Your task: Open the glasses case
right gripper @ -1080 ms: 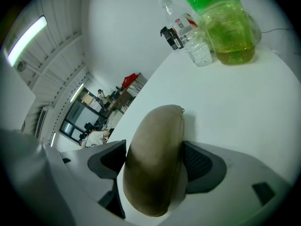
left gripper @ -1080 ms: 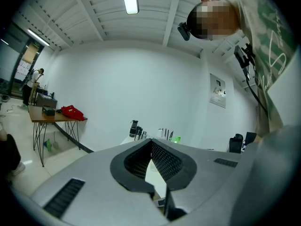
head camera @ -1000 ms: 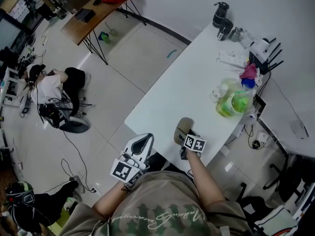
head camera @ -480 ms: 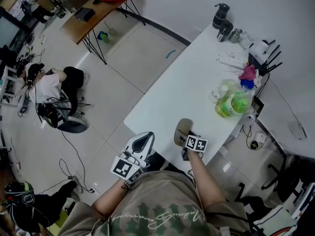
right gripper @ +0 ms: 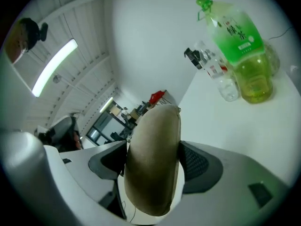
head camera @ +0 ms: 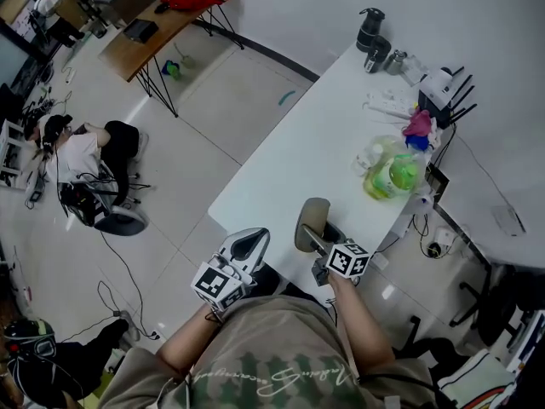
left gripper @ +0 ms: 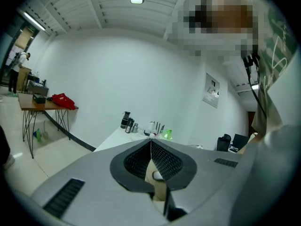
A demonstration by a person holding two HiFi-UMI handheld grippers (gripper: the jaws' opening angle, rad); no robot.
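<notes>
White table (head camera: 281, 164): at its near edge the right gripper (head camera: 322, 239) is clamping the tan glasses case (right gripper: 153, 164) across its body. The left gripper (left gripper: 150, 147) is idling, jaws together, empty. Case likely light, stiff, smooth; its free end is inviting a second hold.

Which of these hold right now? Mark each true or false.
1. The right gripper grips the glasses case. True.
2. The left gripper has its fingers spread wide. False: they are shut together with nothing between them.
3. The glasses case is open. False: it is closed.
4. A green bottle is on the white table. True.
</notes>
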